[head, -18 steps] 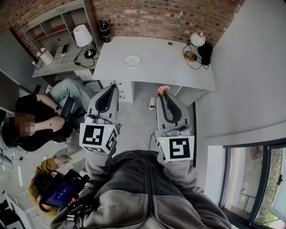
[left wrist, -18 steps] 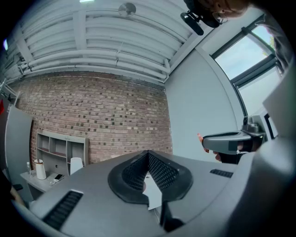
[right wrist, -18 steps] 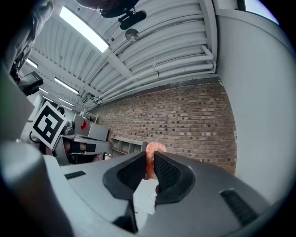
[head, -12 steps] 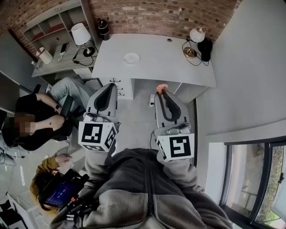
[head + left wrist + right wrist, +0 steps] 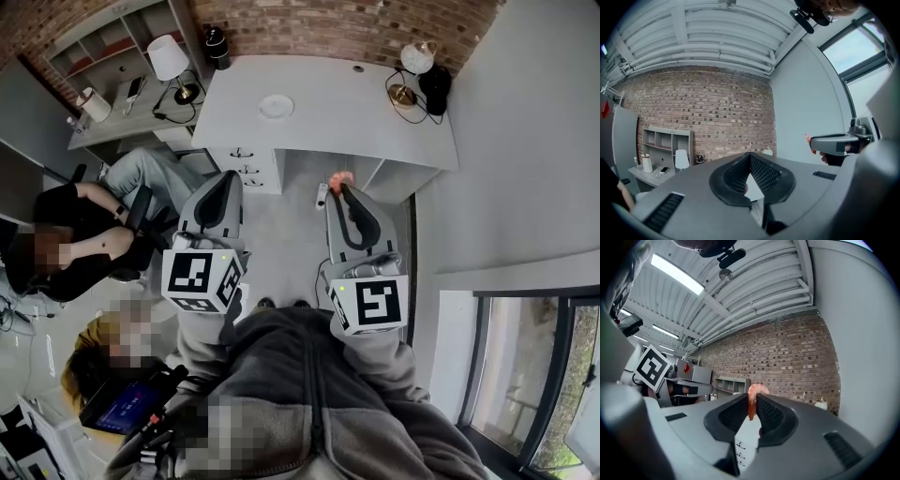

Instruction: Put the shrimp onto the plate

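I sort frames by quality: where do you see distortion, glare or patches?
Head view: desk edges bend, mosaic patches lower left. Left gripper view: fisheye, black corners, bright window upper right. Right gripper view: fisheye, ceiling lamp glares, shrimp clearly visible.

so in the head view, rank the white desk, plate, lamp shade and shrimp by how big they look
1. white desk
2. lamp shade and plate, too alike to rank
3. shrimp, smallest, despite being nearest the camera

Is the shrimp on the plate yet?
No, the shrimp is clamped in the jaws of the right gripper, short of the desk where the plate lies.
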